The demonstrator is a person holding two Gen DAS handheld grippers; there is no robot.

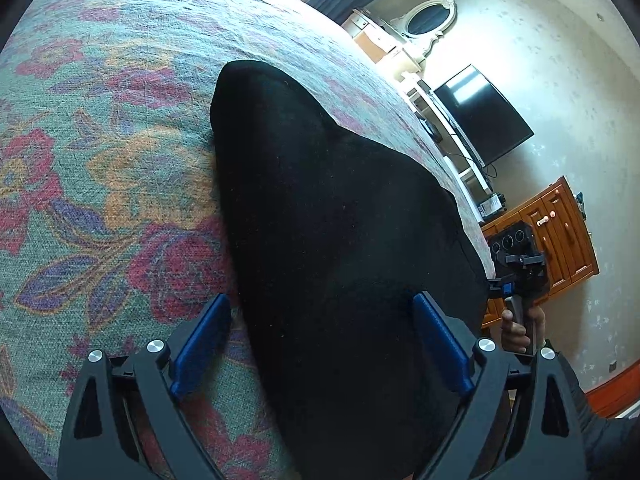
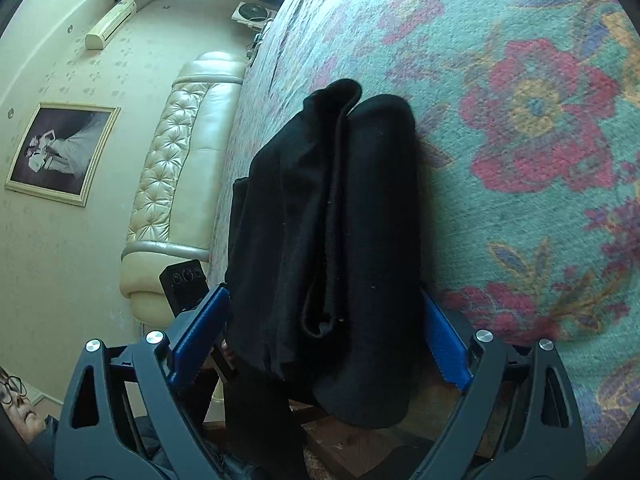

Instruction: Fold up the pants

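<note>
Black pants (image 1: 328, 220) lie folded in a thick bundle on the floral bedspread (image 1: 100, 140), near the bed's edge. My left gripper (image 1: 322, 318) is open, its blue pads on either side of the bundle's near end. In the right wrist view the pants (image 2: 332, 240) show several stacked layers hanging slightly over the bed edge. My right gripper (image 2: 326, 318) is open too, with its blue pads straddling the bundle. The right gripper also shows in the left wrist view (image 1: 516, 276), held in a hand beside the bed.
The bedspread (image 2: 520, 120) stretches wide beyond the pants. A cream tufted headboard (image 2: 176, 184) stands at one end. A television (image 1: 484, 116), a wooden cabinet (image 1: 560, 232) and a mirror (image 1: 428, 20) line the wall past the bed edge.
</note>
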